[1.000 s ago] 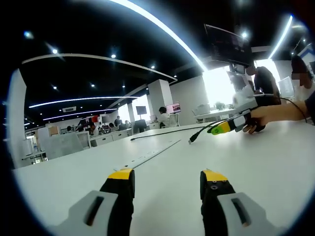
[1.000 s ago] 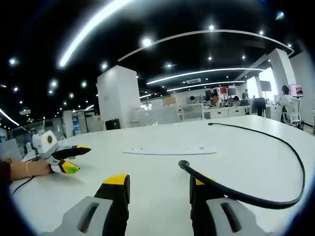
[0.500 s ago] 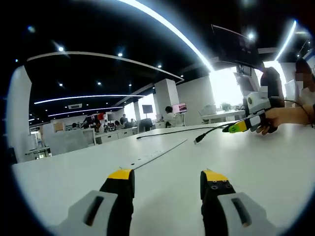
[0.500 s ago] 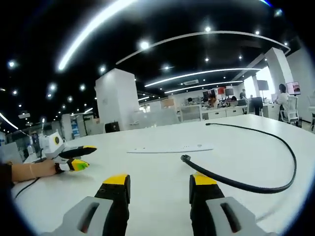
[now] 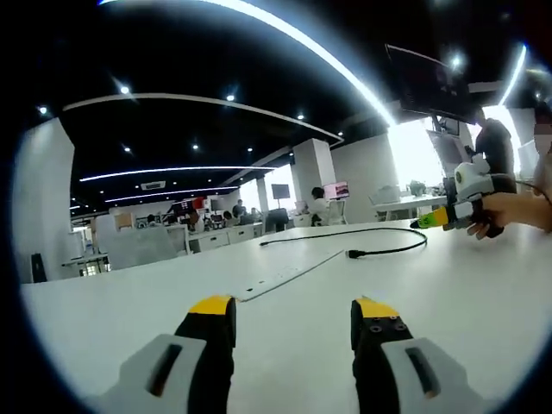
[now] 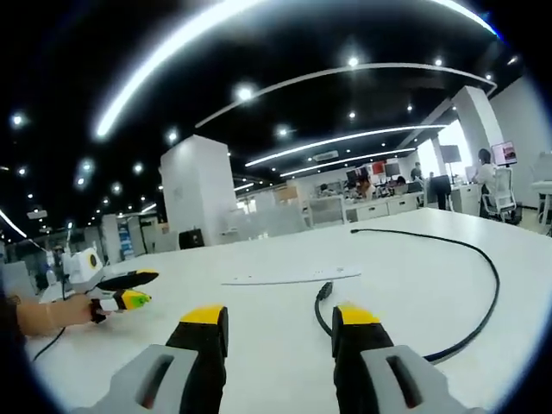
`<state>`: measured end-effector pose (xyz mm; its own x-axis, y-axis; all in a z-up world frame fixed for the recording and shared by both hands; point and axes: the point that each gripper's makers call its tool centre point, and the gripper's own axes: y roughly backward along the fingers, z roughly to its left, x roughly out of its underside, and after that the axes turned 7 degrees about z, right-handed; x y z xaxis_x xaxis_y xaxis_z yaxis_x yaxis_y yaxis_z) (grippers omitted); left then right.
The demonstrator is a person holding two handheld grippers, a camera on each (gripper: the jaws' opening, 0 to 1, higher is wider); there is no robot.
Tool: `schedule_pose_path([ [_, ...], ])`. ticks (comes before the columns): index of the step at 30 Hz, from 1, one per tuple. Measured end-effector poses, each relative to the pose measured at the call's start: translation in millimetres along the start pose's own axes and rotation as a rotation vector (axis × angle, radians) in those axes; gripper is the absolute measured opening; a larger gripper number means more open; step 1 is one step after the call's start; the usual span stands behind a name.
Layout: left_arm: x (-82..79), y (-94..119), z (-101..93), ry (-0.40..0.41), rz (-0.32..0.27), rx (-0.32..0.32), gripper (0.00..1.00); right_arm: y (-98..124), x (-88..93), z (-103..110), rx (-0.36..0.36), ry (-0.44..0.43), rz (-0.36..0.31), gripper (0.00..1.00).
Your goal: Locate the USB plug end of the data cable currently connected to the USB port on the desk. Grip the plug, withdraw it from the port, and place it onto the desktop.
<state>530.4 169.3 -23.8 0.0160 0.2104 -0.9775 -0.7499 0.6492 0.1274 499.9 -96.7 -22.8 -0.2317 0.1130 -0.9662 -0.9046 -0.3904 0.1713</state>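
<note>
Right gripper (image 6: 272,323) apart, empty — left gripper (image 5: 293,319) apart; thin black cable (image 6: 470,293) curves on smooth white desk (image 6: 259,328).

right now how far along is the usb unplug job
Done: the plug is out of the port strip and lies on the desk, the cable curving loose across it. In hand: nothing; the right gripper is open with the plug just ahead of its jaws, and the left gripper is open too. Left: nothing obvious beyond pulling the grippers back.
</note>
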Motion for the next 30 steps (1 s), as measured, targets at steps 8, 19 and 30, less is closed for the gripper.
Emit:
schedule_pose_path([
  [8, -54.9, 47, -9.3, -0.115, -0.075, -0.065, 0.54, 27, -40.9, 19, 0.052, 0.073, -0.136, 0.5],
  [19, -126.7, 162, -23.7, -0.194, -0.218, -0.235, 0.54, 115, -108.3, 84, 0.13, 0.301, -0.424, 0.55],
  [30, -143.2, 288, 1.1, -0.184, -0.337, -0.533, 0.55, 189, -104.9, 128, 0.227, 0.379, -0.589, 0.56],
])
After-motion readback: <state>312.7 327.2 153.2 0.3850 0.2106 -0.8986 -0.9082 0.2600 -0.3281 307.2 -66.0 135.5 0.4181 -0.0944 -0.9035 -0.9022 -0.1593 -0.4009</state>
